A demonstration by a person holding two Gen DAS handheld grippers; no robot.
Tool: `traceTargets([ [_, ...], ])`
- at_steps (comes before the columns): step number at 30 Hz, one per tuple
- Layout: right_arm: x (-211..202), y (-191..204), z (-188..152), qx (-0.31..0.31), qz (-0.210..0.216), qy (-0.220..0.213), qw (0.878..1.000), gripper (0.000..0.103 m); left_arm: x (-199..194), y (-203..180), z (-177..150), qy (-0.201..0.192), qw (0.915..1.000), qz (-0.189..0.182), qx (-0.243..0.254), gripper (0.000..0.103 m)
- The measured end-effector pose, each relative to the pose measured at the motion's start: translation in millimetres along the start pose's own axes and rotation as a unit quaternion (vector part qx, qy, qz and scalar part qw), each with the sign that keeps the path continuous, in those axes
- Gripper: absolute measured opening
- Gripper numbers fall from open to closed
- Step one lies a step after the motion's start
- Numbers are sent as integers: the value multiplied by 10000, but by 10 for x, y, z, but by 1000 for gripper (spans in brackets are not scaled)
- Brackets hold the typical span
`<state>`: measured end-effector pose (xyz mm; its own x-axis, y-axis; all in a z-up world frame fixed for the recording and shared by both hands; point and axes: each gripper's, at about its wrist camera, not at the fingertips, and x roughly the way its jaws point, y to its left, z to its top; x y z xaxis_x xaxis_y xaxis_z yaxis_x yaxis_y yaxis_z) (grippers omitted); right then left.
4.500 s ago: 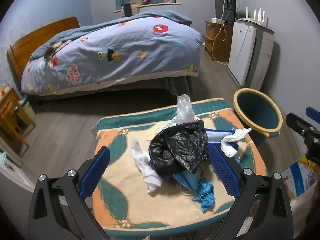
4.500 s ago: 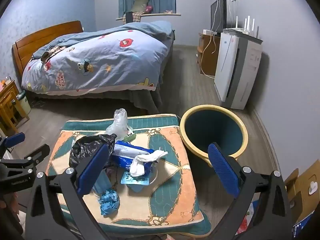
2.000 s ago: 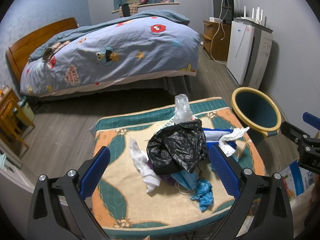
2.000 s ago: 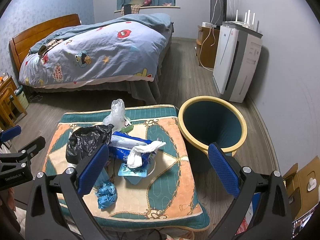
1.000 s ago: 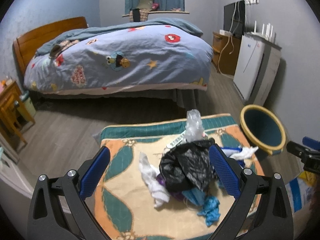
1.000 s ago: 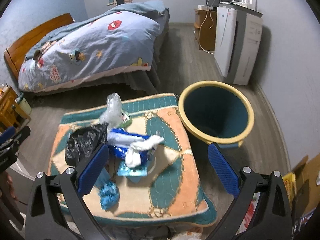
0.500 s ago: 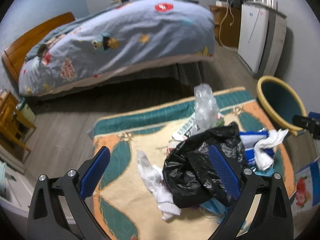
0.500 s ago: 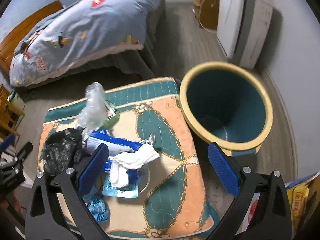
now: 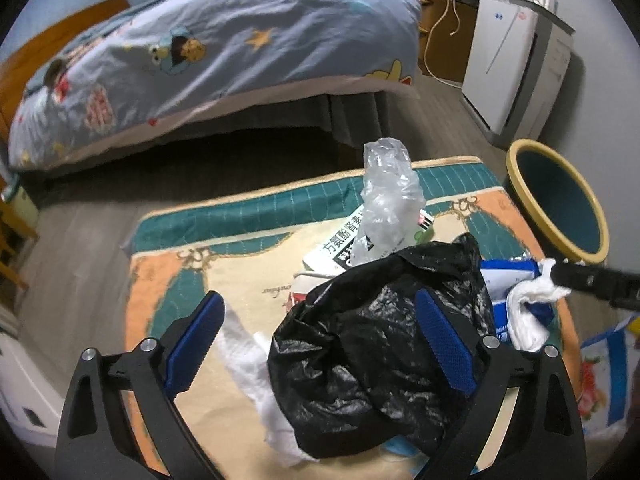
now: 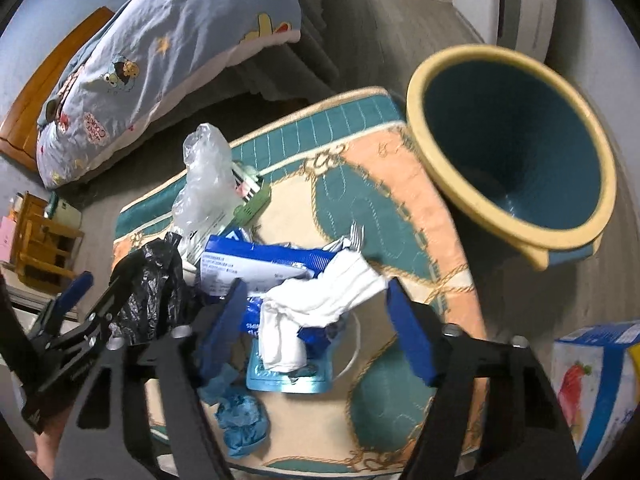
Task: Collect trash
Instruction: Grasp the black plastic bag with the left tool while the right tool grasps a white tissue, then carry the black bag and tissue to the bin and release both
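A pile of trash lies on a patterned cushion (image 9: pixel 240 256). My left gripper (image 9: pixel 320 336) is open, its blue pads either side of a crumpled black plastic bag (image 9: pixel 372 344). My right gripper (image 10: pixel 316 320) is open, its jaws straddling a white crumpled tissue (image 10: pixel 320 300) that lies on a blue packet (image 10: pixel 260 260). A clear plastic bag (image 9: pixel 386 208) stands behind the black one. A white tissue (image 9: pixel 248 356) lies left of the black bag. A blue crumpled glove (image 10: pixel 240 420) lies near the cushion's front. A yellow-rimmed teal bin (image 10: pixel 516 152) stands right of the cushion.
A bed with a blue cartoon duvet (image 9: pixel 224 48) stands behind the cushion. A white appliance (image 9: pixel 508 64) stands against the right wall. A printed carton (image 10: pixel 592 384) sits on the floor at right. A small wooden stand (image 10: pixel 40 248) is at left.
Both grippers have dropped down and forward to the pile. The left one now frames the black bag, the right one the white tissue, and the right jaws have narrowed.
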<state>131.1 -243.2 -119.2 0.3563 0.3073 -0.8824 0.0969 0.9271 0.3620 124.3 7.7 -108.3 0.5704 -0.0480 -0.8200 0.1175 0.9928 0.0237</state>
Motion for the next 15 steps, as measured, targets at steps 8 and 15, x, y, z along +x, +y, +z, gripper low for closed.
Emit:
traceTargets([
  [8, -3, 11, 2, 12, 274, 92, 9996, 14, 124, -10, -41, 358, 9990, -218, 161, 40],
  [15, -211, 55, 75, 30, 649, -218, 9977, 8, -110, -99, -3, 129, 9987, -239, 438, 14],
])
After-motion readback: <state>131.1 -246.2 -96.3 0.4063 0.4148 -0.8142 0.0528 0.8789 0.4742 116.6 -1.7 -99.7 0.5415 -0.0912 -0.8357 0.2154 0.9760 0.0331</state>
